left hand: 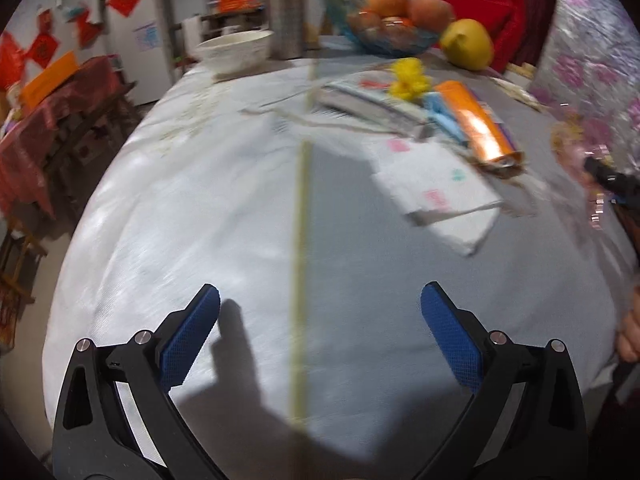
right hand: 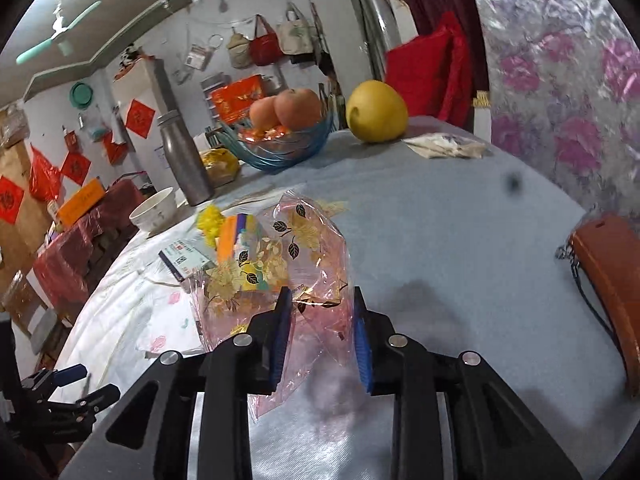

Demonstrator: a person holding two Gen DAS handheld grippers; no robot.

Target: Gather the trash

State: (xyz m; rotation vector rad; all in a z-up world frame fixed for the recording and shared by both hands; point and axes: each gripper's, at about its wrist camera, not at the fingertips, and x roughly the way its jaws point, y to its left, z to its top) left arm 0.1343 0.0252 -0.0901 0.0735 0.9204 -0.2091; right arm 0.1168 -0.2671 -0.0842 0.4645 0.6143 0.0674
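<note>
Gripping a crumpled pink cellophane wrapper (right hand: 280, 264) printed with gold flowers, the right gripper (right hand: 320, 328) has its jaws clamped on the film just above the blue tablecloth (right hand: 440, 240), while the left gripper (left hand: 320, 340) hovers with jaws wide apart and empty. Judged stage: first pickup; next, the wrapper needs carrying to a bin, none visible. Beyond lie a tissue pack (left hand: 440, 192), an orange tube (left hand: 480, 124) and a fruit bowl (right hand: 280, 148).

Crumpled pink cellophane wrapper (right hand: 304, 264) (gold flowers, black leaves), raised off the table, pinched between the jaws
</note>
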